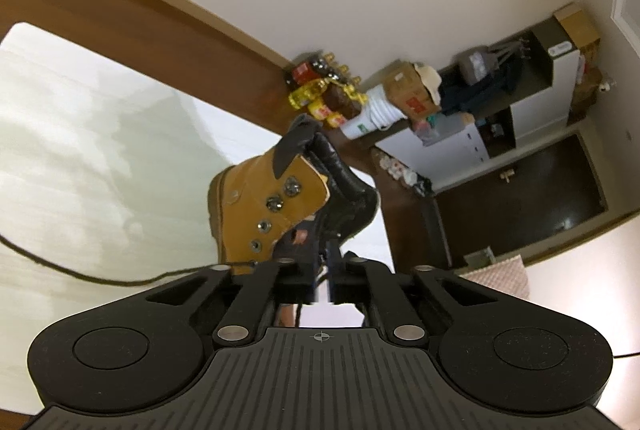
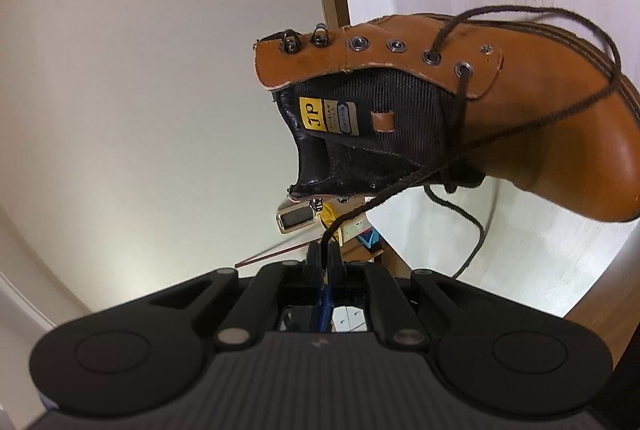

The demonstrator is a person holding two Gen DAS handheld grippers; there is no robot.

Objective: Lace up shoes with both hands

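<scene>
- Tan leather ankle boot (image 2: 520, 134) with metal eyelets, black padded collar and ribbed tongue, on the pale counter (image 1: 80, 150).
- Right tool (image 2: 325, 250) pinches the dark brown braided lace (image 2: 400, 186).
- Left tool (image 1: 326, 258) closed at the boot's tongue; what it holds is unclear.

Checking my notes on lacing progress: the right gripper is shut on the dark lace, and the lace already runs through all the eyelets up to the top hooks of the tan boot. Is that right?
Not quite. The right gripper is shut on the dark lace, but the lace runs only through the lowest eyelets of the tan boot. The upper eyelets and top hooks are empty, as the right wrist view shows.
</scene>
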